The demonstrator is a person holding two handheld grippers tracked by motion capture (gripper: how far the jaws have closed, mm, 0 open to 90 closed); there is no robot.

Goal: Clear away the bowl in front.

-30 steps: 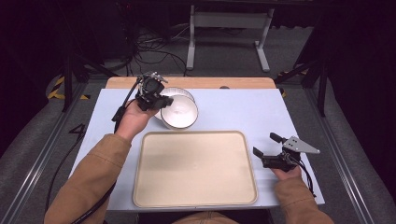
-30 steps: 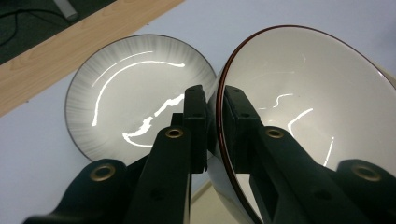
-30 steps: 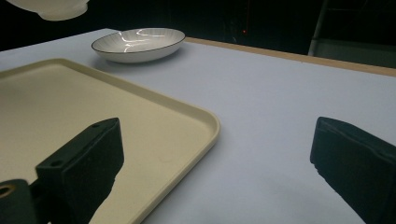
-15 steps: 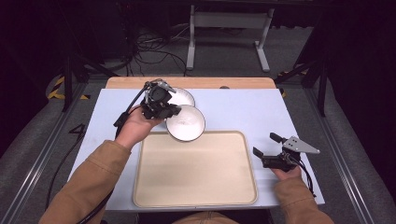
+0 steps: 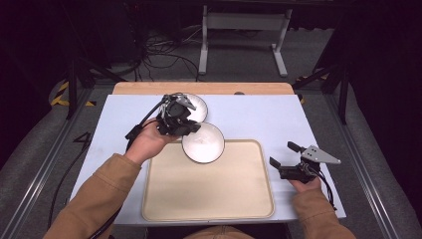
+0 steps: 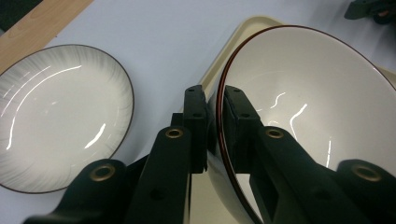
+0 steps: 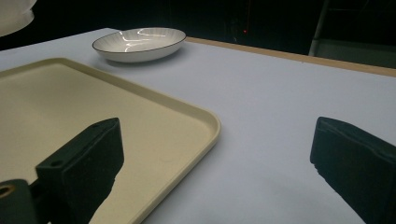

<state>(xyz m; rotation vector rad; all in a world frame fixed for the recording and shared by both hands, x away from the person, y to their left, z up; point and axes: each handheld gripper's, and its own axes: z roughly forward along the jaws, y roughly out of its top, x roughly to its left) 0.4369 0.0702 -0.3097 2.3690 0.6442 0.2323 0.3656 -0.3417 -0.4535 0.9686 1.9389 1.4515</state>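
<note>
Two glossy round dishes, both white ceramic w/ thin dark rims. Bowl (image 6: 308,107), deeper, smooth inside, dark red-brown rim line, is clamped at its rim by the left gripper (image 6: 214,100): jaws pinched tight, one on the outside wall, one inside. In the high view the bowl (image 5: 203,143) hangs over the tray's far-left corner, partly over the bare worktop. The 2nd dish, a shallow plate (image 6: 56,116) w/ faint grey radial streaks, sits flat on the worktop just beside the tray's far corner; in the high view the left gripper (image 5: 178,117) partly covers it.

One tray (image 5: 209,194): cream plastic, rectangular, rounded corners, low raised lip, matte, nothing resting on it. Worktop (image 5: 259,117) is a pale blue-grey smooth sheet w/ a wooden strip along the far edge.

Right gripper (image 5: 288,162) rests near the tray's right edge, on the worktop; jaws spread wide, nothing between them. In its own view the right gripper (image 7: 215,168) has the tray corner and bare worktop between its black blocky jaws.
</note>
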